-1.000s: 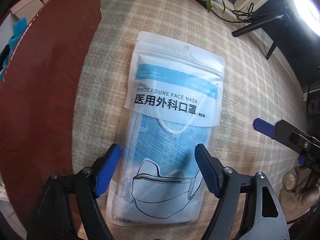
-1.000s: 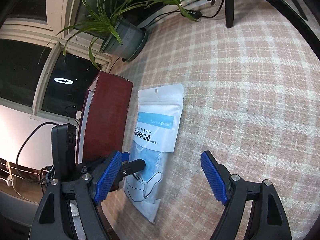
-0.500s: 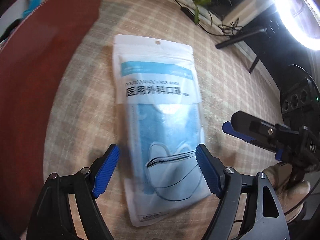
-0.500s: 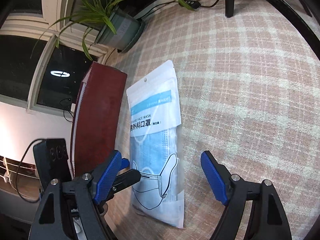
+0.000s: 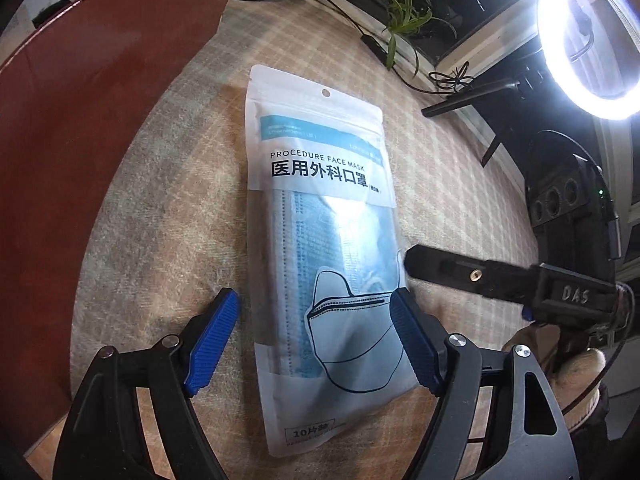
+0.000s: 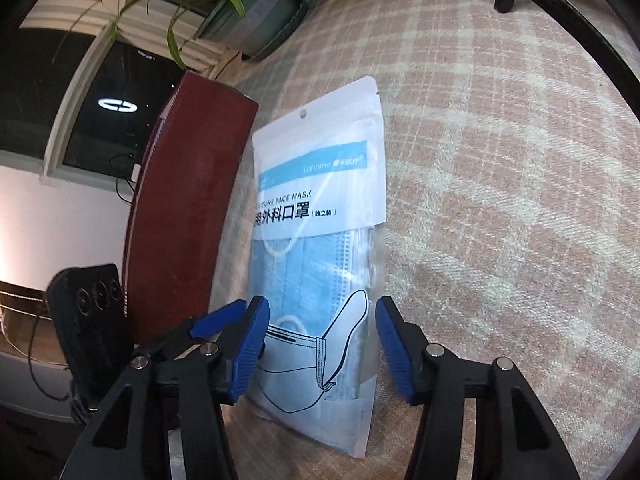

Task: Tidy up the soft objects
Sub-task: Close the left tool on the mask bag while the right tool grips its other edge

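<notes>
A white and blue pack of face masks [image 5: 324, 248] lies flat on the checked tablecloth [image 5: 448, 184], also in the right wrist view [image 6: 320, 248]. My left gripper [image 5: 316, 340] is open, its blue pads either side of the pack's lower end, just above it. My right gripper [image 6: 320, 348] is open too and straddles the same lower end from the right side; one of its fingers [image 5: 460, 272] reaches the pack's right edge in the left wrist view. Neither pad visibly presses the pack.
A dark red box [image 5: 80, 160] stands along the pack's left side, seen also in the right wrist view [image 6: 184, 216]. A potted plant [image 6: 248, 12] stands at the back. A ring light [image 5: 592, 36] and its stand with cables are at the back right.
Both grippers have closed in on the pack's lower end. The right gripper moved from beside the pack to straddle it, and its jaws have narrowed. The pack lies where it was.
</notes>
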The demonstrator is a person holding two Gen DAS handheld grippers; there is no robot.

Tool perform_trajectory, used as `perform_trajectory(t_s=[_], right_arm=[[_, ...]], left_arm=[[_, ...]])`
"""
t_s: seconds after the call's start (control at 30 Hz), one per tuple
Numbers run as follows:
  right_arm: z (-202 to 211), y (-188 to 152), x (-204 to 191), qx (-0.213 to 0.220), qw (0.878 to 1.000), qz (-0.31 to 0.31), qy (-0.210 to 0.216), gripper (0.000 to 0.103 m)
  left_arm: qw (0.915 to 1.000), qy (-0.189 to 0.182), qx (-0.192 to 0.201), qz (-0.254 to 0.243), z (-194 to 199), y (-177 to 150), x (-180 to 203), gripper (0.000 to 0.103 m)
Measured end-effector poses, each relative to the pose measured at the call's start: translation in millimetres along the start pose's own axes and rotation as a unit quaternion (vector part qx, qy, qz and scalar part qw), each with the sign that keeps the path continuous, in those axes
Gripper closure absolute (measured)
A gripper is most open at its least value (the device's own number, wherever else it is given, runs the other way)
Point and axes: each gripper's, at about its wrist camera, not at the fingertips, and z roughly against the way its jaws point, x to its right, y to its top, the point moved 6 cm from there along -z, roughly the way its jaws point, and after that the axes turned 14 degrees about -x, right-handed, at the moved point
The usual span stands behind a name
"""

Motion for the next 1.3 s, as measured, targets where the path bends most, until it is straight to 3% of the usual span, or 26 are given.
perform_trajectory(t_s=[0.23,0.47,0.87,1.03,1.3], right_arm=[[-6,4,-6,-0.004,1.0,0.006,-0.004,0.054],[11,3,14,0.017,1.0,-0.019,-0.006,0.054],[14,2,24,0.014,1.0,-0.019,0.02,0.052],[15,-3,24,0.016,1.0,-0.014,0.017,0.052],[16,-6,25,0.027,0.999,-0.017,-0.002,0.063]], left_arm=[[0.9999,-0.01,-0.001,-0.009,-3,2,5,0.027],[0.9999,-0.004,-0.004,-0.016,-3,4,1,0.045],[0.9989,-0.044,-0.012,-0.011,-7,4,11,0.045],[0.9991,-0.037,-0.01,-0.016,-8,7,14,0.046],[0.9996,-0.017,-0.004,-0.022,-7,9,15,0.057]])
